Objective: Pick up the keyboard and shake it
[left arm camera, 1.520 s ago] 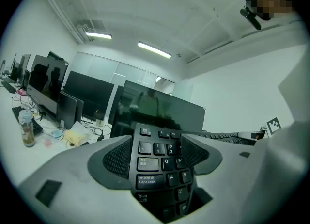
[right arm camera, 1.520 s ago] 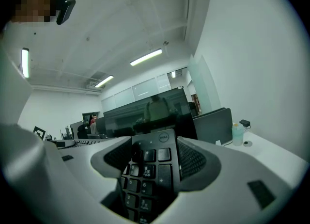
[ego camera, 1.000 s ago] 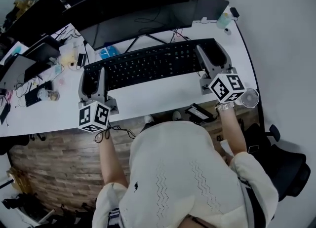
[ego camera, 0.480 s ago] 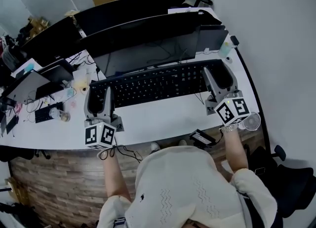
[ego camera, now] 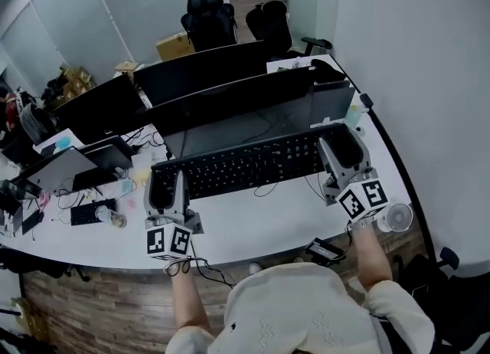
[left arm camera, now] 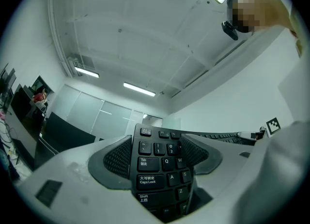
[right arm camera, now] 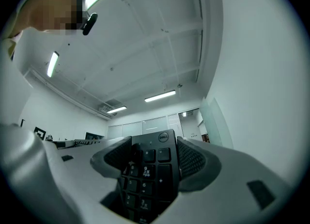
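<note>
A black full-size keyboard [ego camera: 253, 165] is held off the white desk [ego camera: 253, 226] by both ends, with its cable [ego camera: 266, 189] hanging in a loop below it. My left gripper [ego camera: 164, 191] is shut on the keyboard's left end; the Tab and Caps Lock keys [left arm camera: 162, 174] sit between its padded fingers [left arm camera: 118, 157]. My right gripper [ego camera: 342, 153] is shut on the number-pad end [right arm camera: 147, 174], just under the logo corner. Both gripper views look upward at the ceiling lights.
Dark monitors [ego camera: 230, 92] stand right behind the keyboard. A small round fan [ego camera: 398, 217] and a black device [ego camera: 325, 250] sit at the desk's front right. There is a bottle [ego camera: 352, 115] at the back right. Laptops, cables and clutter [ego camera: 69, 180] cover the left side.
The head view has swung up and now shows more of the room. The keyboard stays clamped at both ends and now sits clear of the desk with its cable dangling.
</note>
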Motion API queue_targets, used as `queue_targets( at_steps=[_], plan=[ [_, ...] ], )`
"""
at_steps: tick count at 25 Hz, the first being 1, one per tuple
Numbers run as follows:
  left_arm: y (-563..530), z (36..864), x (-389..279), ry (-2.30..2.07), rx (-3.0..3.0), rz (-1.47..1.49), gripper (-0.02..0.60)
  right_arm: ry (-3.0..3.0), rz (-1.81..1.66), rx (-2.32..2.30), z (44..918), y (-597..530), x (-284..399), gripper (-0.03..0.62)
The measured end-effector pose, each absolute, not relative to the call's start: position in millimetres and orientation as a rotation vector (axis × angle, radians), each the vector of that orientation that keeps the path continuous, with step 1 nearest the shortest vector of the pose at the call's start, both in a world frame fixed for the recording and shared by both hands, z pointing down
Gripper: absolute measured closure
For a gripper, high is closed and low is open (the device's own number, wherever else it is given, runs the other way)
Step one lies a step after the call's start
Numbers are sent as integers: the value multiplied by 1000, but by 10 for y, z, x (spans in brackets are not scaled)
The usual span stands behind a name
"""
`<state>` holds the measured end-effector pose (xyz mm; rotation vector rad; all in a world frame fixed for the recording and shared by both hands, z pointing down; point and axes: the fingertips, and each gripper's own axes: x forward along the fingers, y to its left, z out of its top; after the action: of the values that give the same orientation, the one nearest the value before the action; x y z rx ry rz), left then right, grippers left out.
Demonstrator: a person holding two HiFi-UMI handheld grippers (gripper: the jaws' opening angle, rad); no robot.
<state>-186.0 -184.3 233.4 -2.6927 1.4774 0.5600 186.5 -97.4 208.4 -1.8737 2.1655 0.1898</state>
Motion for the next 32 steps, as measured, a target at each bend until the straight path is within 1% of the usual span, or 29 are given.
queue_targets(
  at_steps=[12,29,32],
  plan=[
    [-1890,1910,-1895,1405,-2609,667,281,2129,341,-1816,1652,-982,1828,304],
    [-1829,1077,-1969,1306,-2424,872,281,2067,577,-1718,745,-916,1737,306],
    [-1436,859,-2050,1226,-2221,1000,279,1990,771,-1581,537,-580,1671,306]
  ],
)
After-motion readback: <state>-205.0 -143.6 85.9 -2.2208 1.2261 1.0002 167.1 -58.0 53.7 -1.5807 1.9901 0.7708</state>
